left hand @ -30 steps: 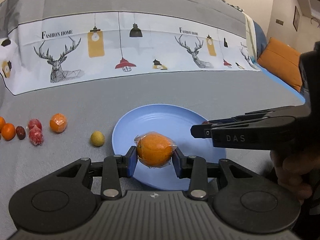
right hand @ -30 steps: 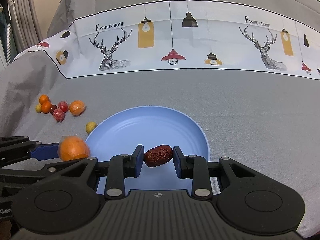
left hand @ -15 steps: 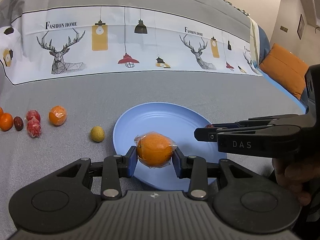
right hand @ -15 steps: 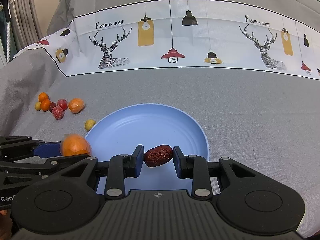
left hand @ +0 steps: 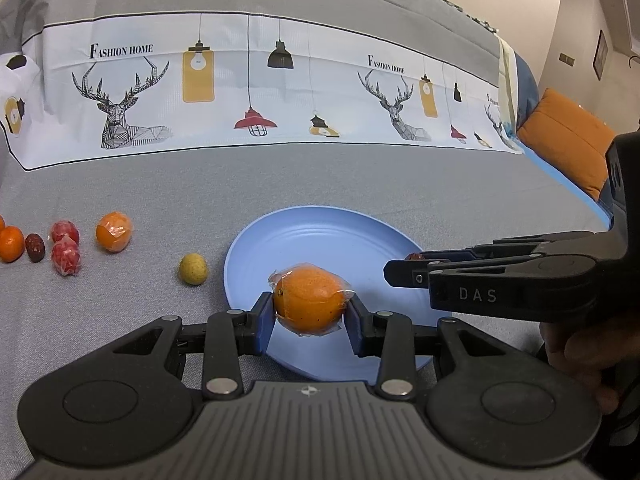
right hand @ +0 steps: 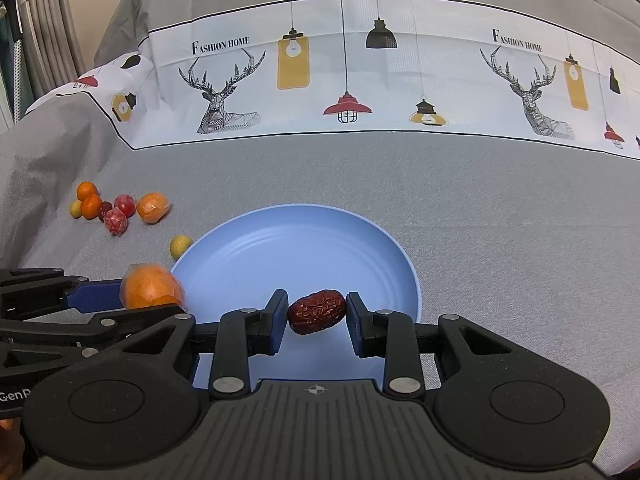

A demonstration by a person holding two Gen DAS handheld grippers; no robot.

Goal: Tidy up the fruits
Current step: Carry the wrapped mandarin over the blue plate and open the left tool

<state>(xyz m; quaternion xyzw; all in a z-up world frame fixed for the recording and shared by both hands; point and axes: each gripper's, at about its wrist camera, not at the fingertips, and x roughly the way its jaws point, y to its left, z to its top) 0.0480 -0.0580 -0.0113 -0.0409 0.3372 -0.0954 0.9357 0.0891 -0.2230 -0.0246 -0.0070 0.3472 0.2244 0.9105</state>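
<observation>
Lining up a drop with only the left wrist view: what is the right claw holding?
Observer: The right claw is shut on a wrinkled dark red date.
Operator: Is it over the plate?
Observer: Yes, over the near side of the blue plate, which has nothing lying on it.
Operator: Any loose fruit past my left edge?
Observer: A small yellow-green fruit lies at the pile's far end, beside a small orange.
</observation>
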